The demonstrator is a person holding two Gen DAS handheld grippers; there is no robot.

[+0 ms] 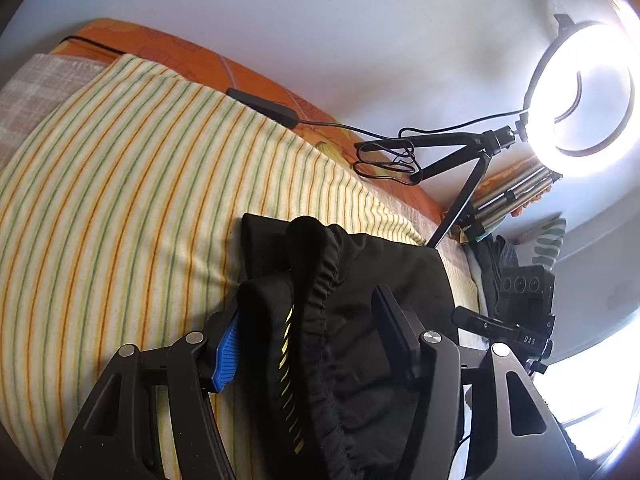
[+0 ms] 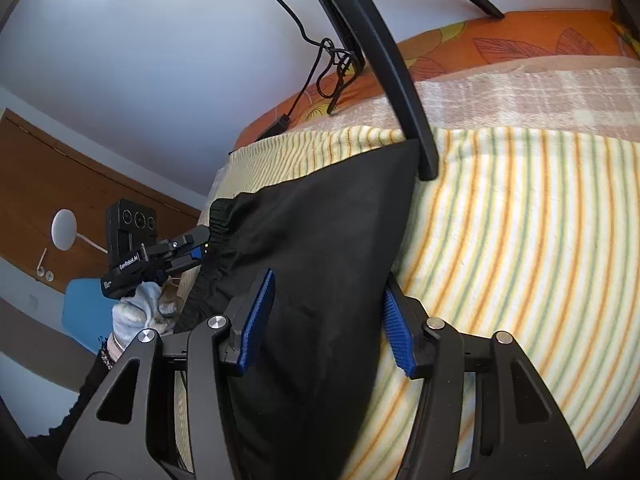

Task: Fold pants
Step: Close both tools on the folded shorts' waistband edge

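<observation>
Your pants (image 2: pixel 320 248) lie on the bed, on the striped blanket (image 2: pixel 520 248), already reduced to a compact black slab, so I judge at least one fold is made. The fabric looks smooth in the right wrist view, but at the waistband end (image 1: pixel 320 300) it is bunched and raised, so the bundle is not finished: that end needs to be laid flat or carried over for a last fold, and then released.

Your left tool (image 1: pixel 308 332) has its fingers spread wide with the gathered waistband lying between them; I cannot tell whether either pad truly presses the cloth. Your right tool (image 2: pixel 328 320) is likewise spread, straddling the near end of the folded slab, one blue pad (image 2: pixel 256 320) over the fabric and the other at its right edge, pinching nothing that I can see.

Counted: one pair of pants, two tools, one striped blanket, one orange patterned sheet (image 1: pixel 192 56) along the far side of the bed, one ring light (image 1: pixel 580 92) on a tripod, and one cable with an inline controller (image 1: pixel 260 108).
</observation>
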